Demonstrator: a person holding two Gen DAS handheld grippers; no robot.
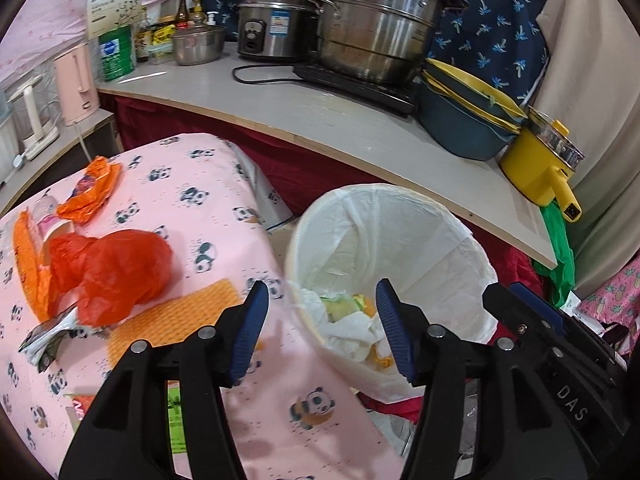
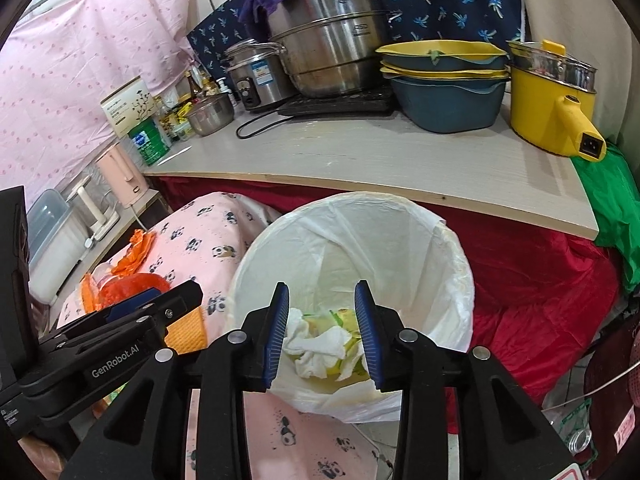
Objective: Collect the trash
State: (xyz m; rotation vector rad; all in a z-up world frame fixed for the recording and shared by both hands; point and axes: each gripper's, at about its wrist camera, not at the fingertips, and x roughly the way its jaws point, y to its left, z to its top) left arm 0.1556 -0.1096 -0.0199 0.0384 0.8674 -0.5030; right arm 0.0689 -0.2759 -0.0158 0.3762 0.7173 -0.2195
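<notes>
A round bin with a white liner stands beside a low table under a pink panda cloth. Crumpled white tissue and yellow-green wrappers lie at the bin's bottom. My left gripper hovers open over the bin's left rim with nothing between its fingers. Open as well, my right gripper hangs above the bin's mouth and holds nothing. On the cloth lie a red plastic bag, an orange wrapper, an orange mesh pad and a silver wrapper.
Behind the bin runs a pale counter with steel pots, stacked blue and yellow basins and a yellow electric pot. A pink kettle stands on a lower shelf at the left. Red and green cloth hangs at the right.
</notes>
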